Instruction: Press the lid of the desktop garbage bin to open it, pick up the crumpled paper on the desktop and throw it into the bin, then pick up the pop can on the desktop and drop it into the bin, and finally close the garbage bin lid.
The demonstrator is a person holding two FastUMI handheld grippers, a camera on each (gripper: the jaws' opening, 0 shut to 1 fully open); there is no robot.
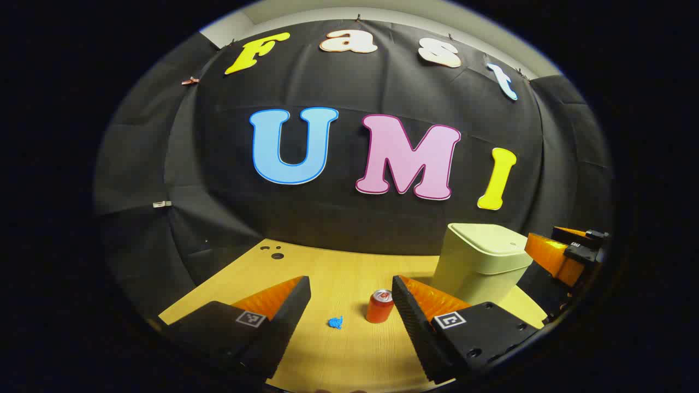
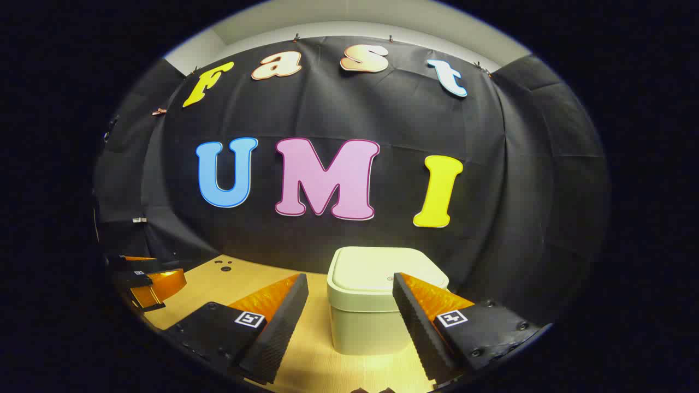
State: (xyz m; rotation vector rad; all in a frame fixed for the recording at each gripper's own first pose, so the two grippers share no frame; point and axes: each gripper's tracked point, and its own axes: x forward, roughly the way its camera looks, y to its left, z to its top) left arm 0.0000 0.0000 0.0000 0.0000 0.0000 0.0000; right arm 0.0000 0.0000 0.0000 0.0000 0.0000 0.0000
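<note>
While I am holding both tools above the wooden desk, one pale green garbage bin is sitting with its lid flat and closed. I am counting one red pop can standing upright and one small blue crumpled paper lying just left of it. Both are lying ahead of my left gripper, between its spread fingers, untouched. My right gripper is hovering wide apart too, the bin standing just ahead between its fingers.
</note>
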